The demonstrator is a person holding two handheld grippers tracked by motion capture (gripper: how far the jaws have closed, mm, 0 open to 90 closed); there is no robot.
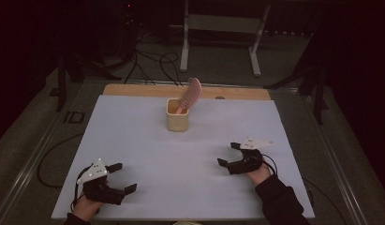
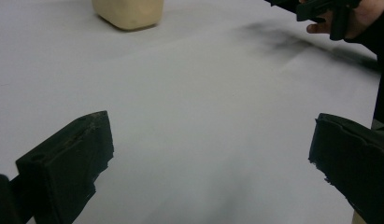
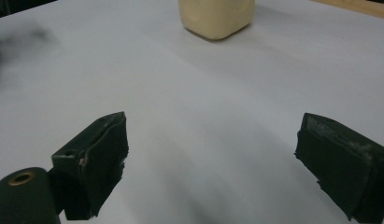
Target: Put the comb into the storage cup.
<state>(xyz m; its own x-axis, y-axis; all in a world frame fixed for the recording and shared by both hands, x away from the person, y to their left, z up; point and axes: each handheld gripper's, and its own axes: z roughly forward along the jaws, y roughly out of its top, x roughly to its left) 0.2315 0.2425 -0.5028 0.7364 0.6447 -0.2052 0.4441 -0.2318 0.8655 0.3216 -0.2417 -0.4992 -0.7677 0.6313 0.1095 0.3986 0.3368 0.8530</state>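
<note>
A cream square cup (image 1: 177, 116) stands upright at the middle back of the white sheet, with a pink hairbrush (image 1: 191, 93) leaning out of it to the right. My left gripper (image 1: 123, 178) rests low at the front left, open and empty. At the front right my right gripper (image 1: 229, 153) is open too, with nothing between its jaws. The cup's base (image 2: 129, 12) appears at the top of the left gripper view, and the cup (image 3: 216, 16) also sits at the top of the right gripper view. The right gripper (image 2: 320, 9) and the hand holding it show at the left gripper view's top right.
The white sheet (image 1: 134, 136) covers a wooden table (image 1: 134, 89) whose bare edge shows at the back. Beyond it stand a white metal frame (image 1: 223, 28) and cables (image 1: 152, 61) on the dark floor. Both grippers lie well apart from the cup.
</note>
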